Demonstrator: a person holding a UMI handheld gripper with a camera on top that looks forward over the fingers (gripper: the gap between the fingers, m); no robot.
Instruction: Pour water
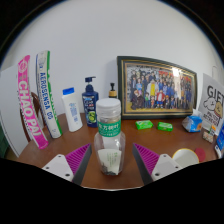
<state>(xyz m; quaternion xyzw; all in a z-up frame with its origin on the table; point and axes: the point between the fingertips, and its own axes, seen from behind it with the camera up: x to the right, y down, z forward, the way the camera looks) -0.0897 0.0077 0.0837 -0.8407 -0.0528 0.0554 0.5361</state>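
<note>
A clear plastic bottle [109, 138] with a white cap and a green-and-white label stands upright on the brown table [70, 142]. It sits between my gripper's [111, 162] two fingers, low down near their bases. The pink pads [80, 159] stand well apart on either side of it, with a gap between each pad and the bottle's wall. My gripper is open and the bottle rests on the table by itself. I see no cup or glass close to the bottle.
Behind the bottle are a blue pump bottle [90, 102], a white bottle [72, 108], and upright tubes [45, 94] [28, 102] on the left. A framed group photo [157, 88] leans on the wall. Green packets [145, 125], a white round object [186, 157] and boxes [213, 100] lie right.
</note>
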